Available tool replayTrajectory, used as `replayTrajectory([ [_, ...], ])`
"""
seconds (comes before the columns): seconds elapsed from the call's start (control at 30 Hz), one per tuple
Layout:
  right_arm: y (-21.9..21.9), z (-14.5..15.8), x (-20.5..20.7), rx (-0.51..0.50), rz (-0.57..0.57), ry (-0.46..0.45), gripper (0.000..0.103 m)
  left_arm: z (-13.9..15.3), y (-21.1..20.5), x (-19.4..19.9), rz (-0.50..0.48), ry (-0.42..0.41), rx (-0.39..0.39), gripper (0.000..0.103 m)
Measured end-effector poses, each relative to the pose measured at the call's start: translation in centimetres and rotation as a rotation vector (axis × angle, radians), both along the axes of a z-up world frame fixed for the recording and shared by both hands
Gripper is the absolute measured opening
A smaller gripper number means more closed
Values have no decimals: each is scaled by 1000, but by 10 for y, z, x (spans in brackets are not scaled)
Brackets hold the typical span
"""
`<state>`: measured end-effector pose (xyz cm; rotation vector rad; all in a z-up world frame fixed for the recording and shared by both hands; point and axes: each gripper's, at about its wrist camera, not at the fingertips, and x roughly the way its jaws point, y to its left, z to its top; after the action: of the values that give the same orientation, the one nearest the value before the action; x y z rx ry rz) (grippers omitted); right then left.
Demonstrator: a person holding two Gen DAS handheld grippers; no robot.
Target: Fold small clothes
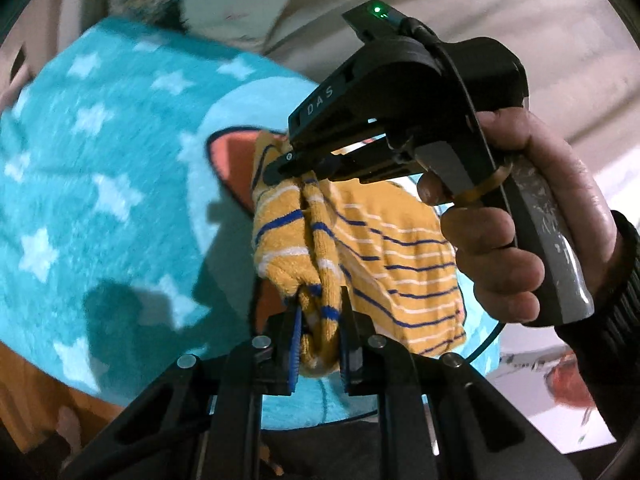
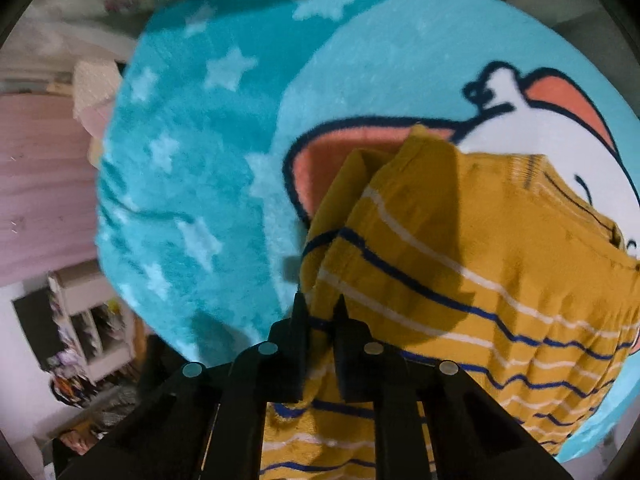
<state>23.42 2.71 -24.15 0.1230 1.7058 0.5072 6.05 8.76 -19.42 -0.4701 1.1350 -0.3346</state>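
Left tongs (image 1: 320, 344) clamped on bunched edge of small mustard-yellow knit top with blue and white stripes (image 1: 360, 240). Right tongs (image 1: 276, 170) clamped on edge at twelve o'clock. Top hung lifted over fluffy teal star blanket (image 1: 100, 160). Step looked like: spreading. Next: lay flat, fold.

Fuzzy fleece blanket (image 2: 192, 184), ribbed knit striped garment (image 2: 500, 280), probably matt plastic jaws.
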Motion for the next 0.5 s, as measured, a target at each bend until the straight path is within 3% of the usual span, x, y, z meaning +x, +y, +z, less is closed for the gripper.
replayTrajectory([
  [0.27, -104, 75, -34, 178, -181, -141, 11, 54, -67, -15, -243, -125, 33, 14],
  [0.5, -202, 95, -55, 312, -283, -222, 11, 67, -144, -16, -396, -157, 106, 14],
])
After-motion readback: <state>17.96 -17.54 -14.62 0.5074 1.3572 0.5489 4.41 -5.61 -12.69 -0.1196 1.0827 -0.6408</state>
